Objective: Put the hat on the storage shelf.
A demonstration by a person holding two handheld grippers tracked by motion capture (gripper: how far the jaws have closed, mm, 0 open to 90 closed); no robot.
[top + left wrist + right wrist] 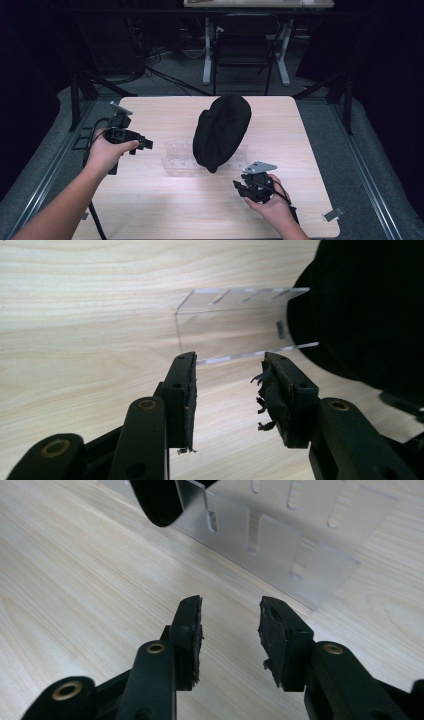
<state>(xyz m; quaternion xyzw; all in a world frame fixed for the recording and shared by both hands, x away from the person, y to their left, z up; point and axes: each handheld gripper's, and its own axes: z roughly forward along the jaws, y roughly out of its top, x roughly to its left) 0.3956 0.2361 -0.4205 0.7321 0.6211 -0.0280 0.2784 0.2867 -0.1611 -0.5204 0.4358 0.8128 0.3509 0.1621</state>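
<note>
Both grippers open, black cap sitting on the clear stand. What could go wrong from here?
1. The clear acrylic stand is hard to see against the wooden table; the left gripper, open and aimed at it, could bump or shove it.
2. The black cap leans over the stand's edge, so a tug from one side may tip the stand or drop the cap.
3. The right gripper has frayed pads; its hold on the soft fabric may slip.

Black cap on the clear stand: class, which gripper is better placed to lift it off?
Probably right. The right gripper sits just below the black cap's lower tip, open; the left gripper is farther off.
</note>
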